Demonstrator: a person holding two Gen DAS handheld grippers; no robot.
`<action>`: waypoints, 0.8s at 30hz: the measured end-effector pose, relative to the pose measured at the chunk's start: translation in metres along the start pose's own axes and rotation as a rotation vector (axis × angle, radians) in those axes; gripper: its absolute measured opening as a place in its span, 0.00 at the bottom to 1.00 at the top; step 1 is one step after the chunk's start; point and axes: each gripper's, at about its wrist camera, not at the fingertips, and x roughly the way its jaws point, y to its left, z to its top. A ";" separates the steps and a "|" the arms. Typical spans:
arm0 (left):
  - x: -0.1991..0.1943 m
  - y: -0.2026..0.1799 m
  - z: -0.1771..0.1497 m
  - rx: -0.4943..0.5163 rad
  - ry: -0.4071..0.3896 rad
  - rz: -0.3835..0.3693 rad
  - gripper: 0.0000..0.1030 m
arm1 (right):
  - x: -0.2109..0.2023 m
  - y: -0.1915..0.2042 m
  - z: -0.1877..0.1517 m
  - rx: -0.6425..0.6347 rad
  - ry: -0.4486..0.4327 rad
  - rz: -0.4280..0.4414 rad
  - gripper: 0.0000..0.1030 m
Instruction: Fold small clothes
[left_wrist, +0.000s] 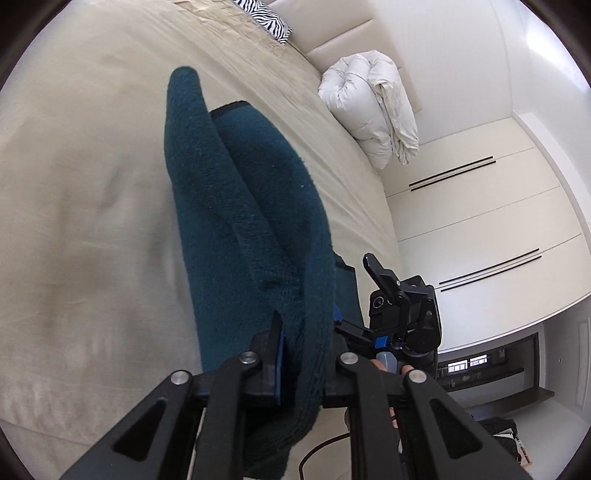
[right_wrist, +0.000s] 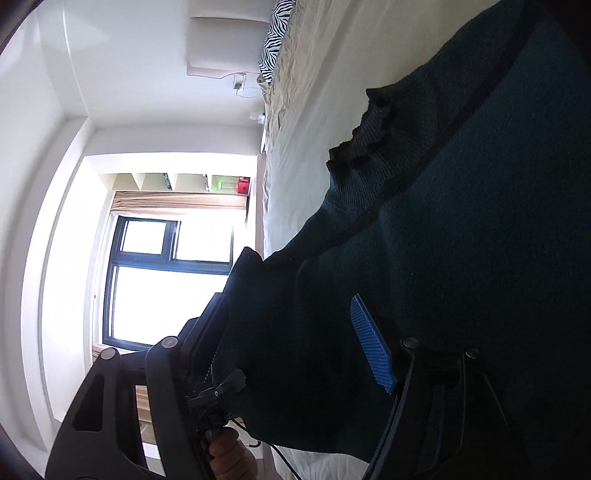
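Left wrist view: left gripper (left_wrist: 301, 354) at the bottom centre, jaws drawn narrow and clamped on a fold of the dark teal garment (left_wrist: 236, 206). Garment running from the jaws up through the middle of the frame, raised off the beige bed cover (left_wrist: 81, 177) near the jaws, its far end toward the upper left of centre. Zebra-print pillow (left_wrist: 267, 16) at the top edge, rolled white duvet (left_wrist: 373, 107) at upper right on the bed's edge, white wardrobe doors (left_wrist: 480, 221) at right. Right gripper (left_wrist: 402, 314) at lower right of centre, just beside the garment's edge; jaw state not readable here.

Right wrist view, rolled sideways: right gripper (right_wrist: 295, 339) at the bottom, jaws standing wide, blue ribbed pad (right_wrist: 373, 345) bare on one finger. Teal cloth filling the right half of the frame and draped between the fingers, loose, not pinched. Bright window (right_wrist: 166, 280) at centre left; pale bed sheet in the upper middle.
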 end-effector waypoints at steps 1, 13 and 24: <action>0.016 -0.014 -0.002 0.019 0.017 -0.005 0.14 | -0.013 -0.002 0.006 0.013 -0.015 0.019 0.70; 0.173 -0.064 -0.060 0.096 0.242 -0.072 0.43 | -0.121 -0.052 0.050 0.139 -0.134 -0.008 0.74; 0.087 -0.036 -0.050 0.160 0.070 -0.012 0.65 | -0.089 -0.019 0.052 -0.081 -0.003 -0.278 0.67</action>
